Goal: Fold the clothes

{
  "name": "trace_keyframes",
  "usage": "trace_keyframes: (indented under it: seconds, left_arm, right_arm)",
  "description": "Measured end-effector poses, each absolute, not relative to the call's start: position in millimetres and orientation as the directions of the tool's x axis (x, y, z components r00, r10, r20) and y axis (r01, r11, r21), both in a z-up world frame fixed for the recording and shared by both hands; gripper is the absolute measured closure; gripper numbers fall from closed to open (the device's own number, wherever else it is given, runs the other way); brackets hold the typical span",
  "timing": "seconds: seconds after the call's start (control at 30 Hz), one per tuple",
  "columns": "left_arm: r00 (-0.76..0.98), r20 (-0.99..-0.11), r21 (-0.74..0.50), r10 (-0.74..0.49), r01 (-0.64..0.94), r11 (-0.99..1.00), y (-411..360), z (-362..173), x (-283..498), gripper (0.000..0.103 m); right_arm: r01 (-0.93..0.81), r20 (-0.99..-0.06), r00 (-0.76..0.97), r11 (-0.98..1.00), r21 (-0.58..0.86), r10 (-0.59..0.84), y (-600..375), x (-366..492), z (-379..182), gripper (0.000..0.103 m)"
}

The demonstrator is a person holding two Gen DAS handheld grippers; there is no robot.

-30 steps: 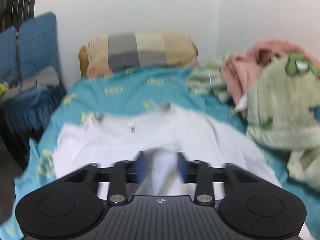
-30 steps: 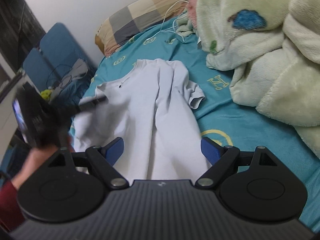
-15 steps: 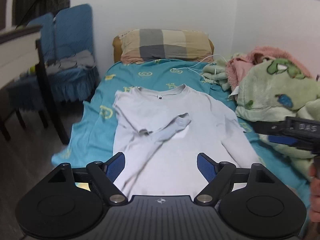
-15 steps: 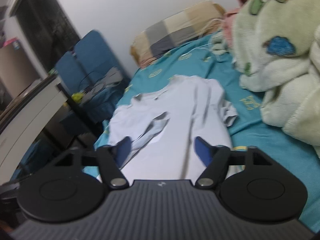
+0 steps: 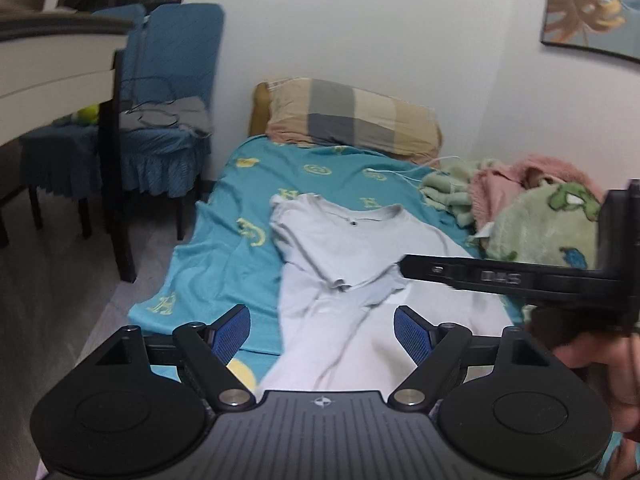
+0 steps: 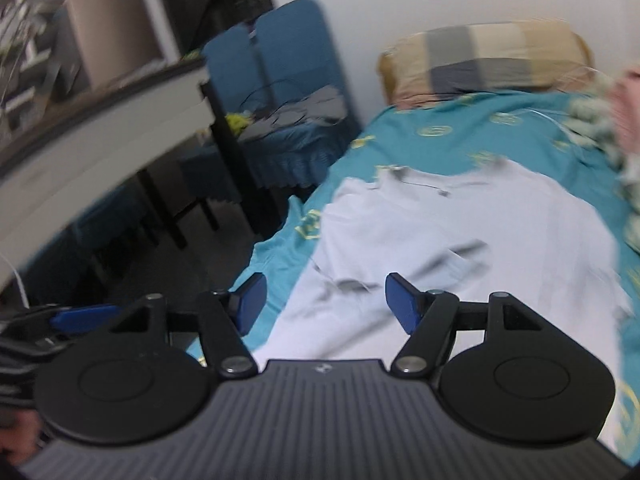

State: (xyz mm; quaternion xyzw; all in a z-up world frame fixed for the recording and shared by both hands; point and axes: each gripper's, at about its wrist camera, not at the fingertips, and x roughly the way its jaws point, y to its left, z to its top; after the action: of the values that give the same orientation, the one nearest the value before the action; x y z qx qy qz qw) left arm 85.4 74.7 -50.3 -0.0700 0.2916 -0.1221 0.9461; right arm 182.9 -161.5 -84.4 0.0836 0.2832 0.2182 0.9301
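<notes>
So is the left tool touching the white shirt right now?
Apart. In the left wrist view the left tool stands open with nothing between its blue pads, and the white shirt lies flat on the bed beyond and below them, one sleeve folded across its chest.

A bed [image 5: 208, 272] in a teal sheet fills the room's middle, a checked pillow [image 5: 352, 120] against the far white wall [image 5: 360, 20]; blue chairs [image 5: 168, 92] stand left, a framed picture [image 5: 592, 8] hangs right.
</notes>
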Motion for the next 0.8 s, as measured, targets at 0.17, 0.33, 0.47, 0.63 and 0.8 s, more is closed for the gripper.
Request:
trace_keyframes:
  seconds: [0.17,0.33,0.47,0.63,0.8]
  left_arm:
    - [0.782,-0.553,-0.253,-0.289,0.173,0.952,87.3,-63.9,102.6,0.022]
    - [0.763,-0.577,-0.239,-0.290,0.181,0.954,79.7,-73.3,111.0,0.023]
    - [0.757,-0.578,-0.249,-0.304,0.190,0.949,74.0,-74.5,105.9,0.023]
    - [0.743,-0.583,-0.249,-0.329,0.222,0.943,62.6,-79.5,97.6,0.023]
    - [0.723,-0.617,-0.213,-0.311,0.228,0.950,49.7,-93.1,102.4,0.023]
  right_arm:
    - [-0.357,-0.577,0.715,0.916,0.184,0.395,-126.4,246.9,-126.3,0.035]
    - [-0.360,-0.643,0.691,0.928,0.090,0.331,-112.5,278.1,-150.3,0.096]
    - [-0.310,-0.558,0.762,0.941,0.132,0.329,-131.7,290.2,-128.7,0.097]
    - [-0.190,-0.466,0.849,0.967,0.168,0.247,-163.0,336.9,-98.9,0.097]
    - [-0.040,-0.529,0.839,0.983,0.178,0.130,-194.3,403.7,-123.2,0.097]
